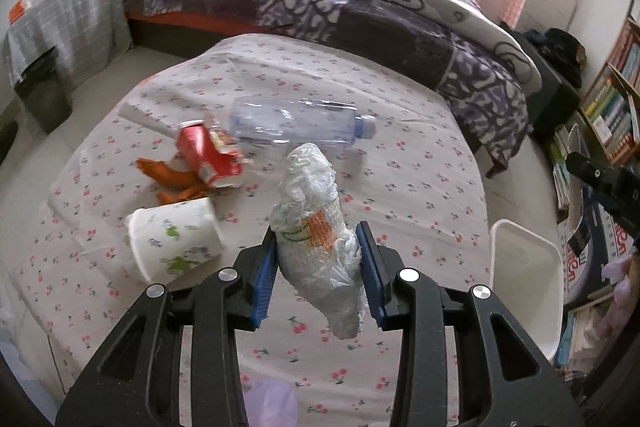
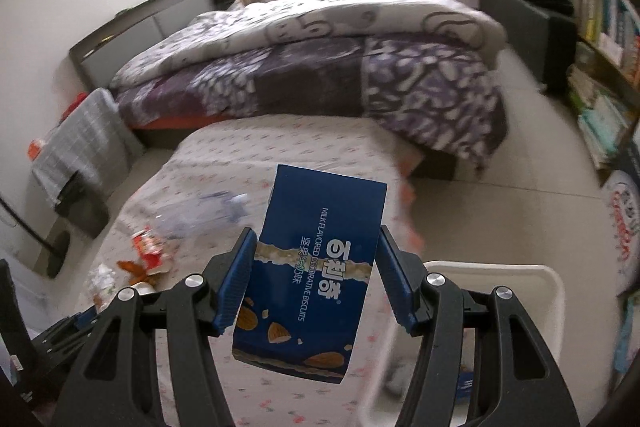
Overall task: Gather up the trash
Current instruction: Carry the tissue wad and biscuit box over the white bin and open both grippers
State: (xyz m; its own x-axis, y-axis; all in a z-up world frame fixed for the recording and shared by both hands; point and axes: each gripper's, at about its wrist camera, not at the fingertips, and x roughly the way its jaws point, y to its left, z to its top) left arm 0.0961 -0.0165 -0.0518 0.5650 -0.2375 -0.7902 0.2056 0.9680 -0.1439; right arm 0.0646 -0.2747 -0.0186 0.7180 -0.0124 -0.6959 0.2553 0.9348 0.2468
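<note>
The blue biscuit box [image 2: 316, 275] is showing white lettering, "MILK FLAVORED DECORATIVE BISCUITS", running beside larger Chinese characters along its face. Print on the red crushed can [image 1: 210, 157] is blurring beyond reading.

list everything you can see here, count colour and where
crumpled white tissue wad: one, white with orange print, clamped in left hand-held gripper
blue cardboard biscuit box: one, blue, clamped in right hand-held gripper
clear plastic bottle: one, transparent, lying on floral tablecloth
crushed red carton: one, red, beside bottle
orange peel: a few pieces, orange, by carton
white paper cup: one, white with green print, on its side
floral tablecloth: one, pale with red flowers, covering the table
white plastic bin: one, white, right of table
left hand-held gripper: black, blue pads
right hand-held gripper: black, blue pads
</note>
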